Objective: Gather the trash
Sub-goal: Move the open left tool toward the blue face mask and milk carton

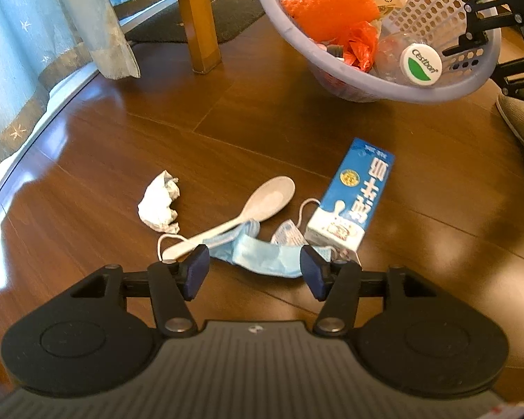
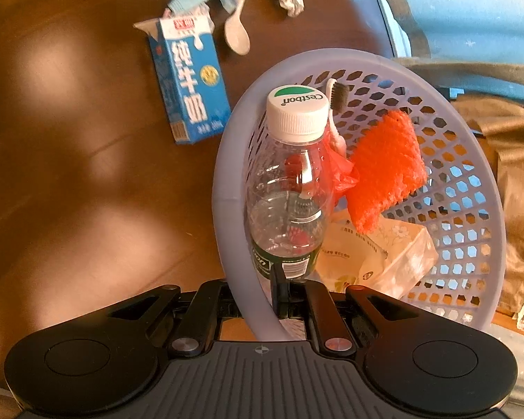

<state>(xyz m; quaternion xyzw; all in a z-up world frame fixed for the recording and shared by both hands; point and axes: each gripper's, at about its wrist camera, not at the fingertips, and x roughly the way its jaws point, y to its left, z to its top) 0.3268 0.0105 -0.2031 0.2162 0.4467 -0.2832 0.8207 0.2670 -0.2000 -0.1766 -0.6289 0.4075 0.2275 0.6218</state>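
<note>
Your left gripper (image 1: 254,269) hangs wide apart right over the floppy, feather-light face mask (image 1: 262,253) on the floor, so pinch its bunched middle while your right gripper (image 2: 262,296) clamps the basket (image 2: 227,188) rim.

left gripper (image 1: 254,269) | black linkages, silver screws, dark blue fingers (image 1: 196,272), grey ribbed body

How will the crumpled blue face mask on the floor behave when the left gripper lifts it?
The crumpled light-blue fabric face mask looks limp, so it will likely sag. Its ear loop lies by the white plastic spoon and may snag it.
</note>
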